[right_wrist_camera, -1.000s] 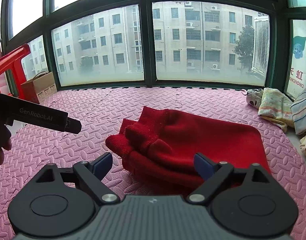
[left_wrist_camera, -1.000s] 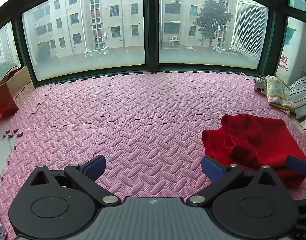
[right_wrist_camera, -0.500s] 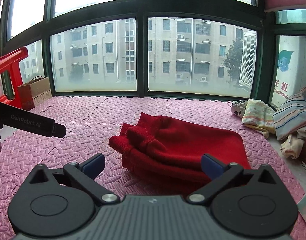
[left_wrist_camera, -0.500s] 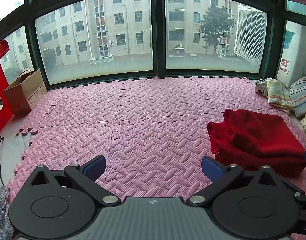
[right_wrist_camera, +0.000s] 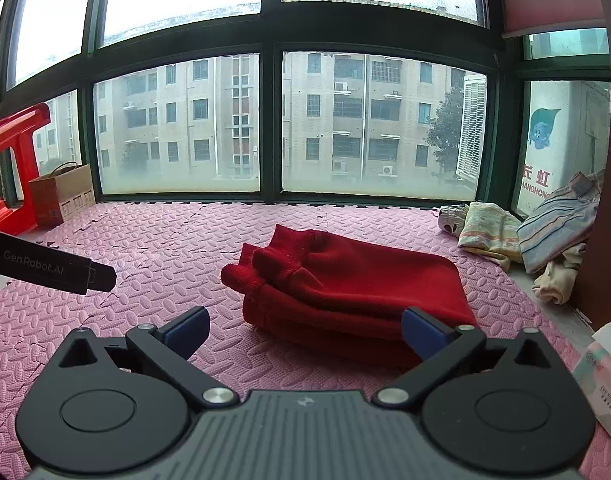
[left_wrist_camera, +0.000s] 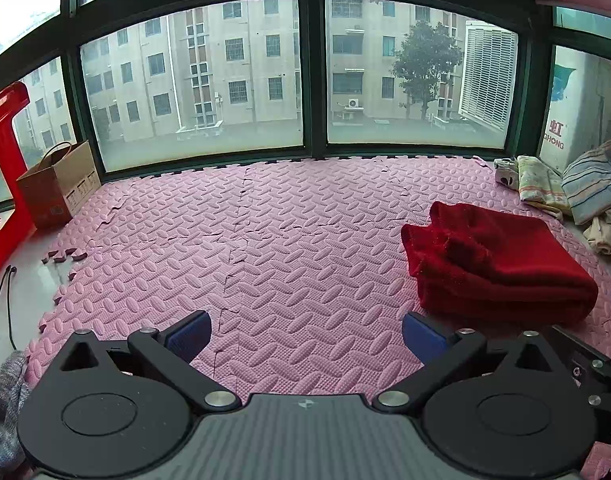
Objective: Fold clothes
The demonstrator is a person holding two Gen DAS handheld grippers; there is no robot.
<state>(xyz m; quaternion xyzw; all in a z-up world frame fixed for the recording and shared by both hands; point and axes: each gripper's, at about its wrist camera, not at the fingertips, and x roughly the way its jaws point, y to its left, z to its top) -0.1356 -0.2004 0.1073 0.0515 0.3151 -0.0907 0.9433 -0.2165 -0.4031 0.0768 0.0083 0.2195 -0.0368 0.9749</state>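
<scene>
A folded red knit garment (right_wrist_camera: 353,280) lies on the pink foam mat (right_wrist_camera: 165,248); in the left wrist view it lies at the right (left_wrist_camera: 501,264). My right gripper (right_wrist_camera: 303,330) is open and empty, held just in front of the garment without touching it. My left gripper (left_wrist_camera: 305,338) is open and empty over bare mat, to the left of the garment. The left gripper's black body shows at the left of the right wrist view (right_wrist_camera: 49,266).
A pile of unfolded clothes (right_wrist_camera: 545,232) lies at the right by the window. A cardboard box (left_wrist_camera: 59,186) and a red plastic object (left_wrist_camera: 5,184) stand at the far left. Grey fabric (left_wrist_camera: 1,408) lies at the lower left. A tissue pack (right_wrist_camera: 603,380) lies at the right.
Both grippers have drawn back and tilted up from the red garment. The garment lies still, folded on the mat.
</scene>
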